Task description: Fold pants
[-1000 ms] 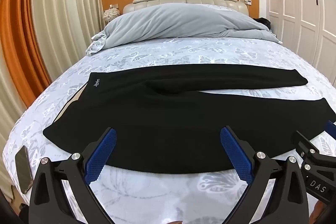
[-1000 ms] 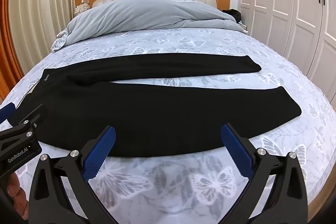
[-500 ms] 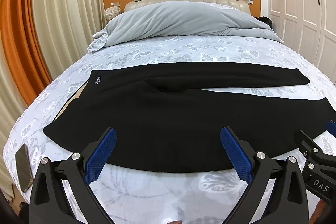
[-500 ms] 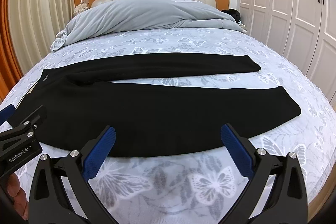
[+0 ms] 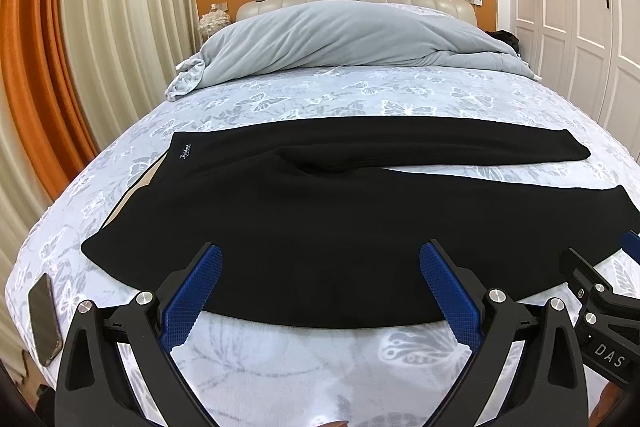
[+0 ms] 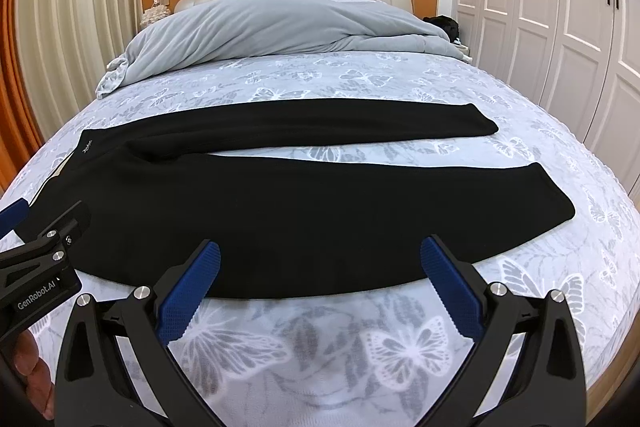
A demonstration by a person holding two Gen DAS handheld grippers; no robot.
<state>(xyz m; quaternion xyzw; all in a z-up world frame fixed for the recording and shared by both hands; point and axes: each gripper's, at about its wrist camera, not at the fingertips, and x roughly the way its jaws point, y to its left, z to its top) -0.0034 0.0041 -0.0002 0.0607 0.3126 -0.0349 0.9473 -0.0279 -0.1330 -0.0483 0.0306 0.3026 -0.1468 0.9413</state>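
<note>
Black pants (image 5: 320, 219) lie flat across the bed, waistband at the left, both legs running right and spread apart; they also show in the right wrist view (image 6: 304, 211). My left gripper (image 5: 320, 287) is open and empty, hovering above the near edge of the pants by the seat. My right gripper (image 6: 320, 283) is open and empty above the near edge of the near leg. Each gripper shows at the edge of the other's view.
The bed (image 5: 360, 95) has a butterfly-print cover, with a grey duvet (image 5: 340, 39) heaped at the headboard. A phone (image 5: 44, 319) lies on the bed's near left corner. Curtains stand at the left, white wardrobes (image 6: 560, 7) at the right.
Both views have shifted slightly, the pants sitting a little lower in the frame. The grippers stay open and the pants have not moved.
</note>
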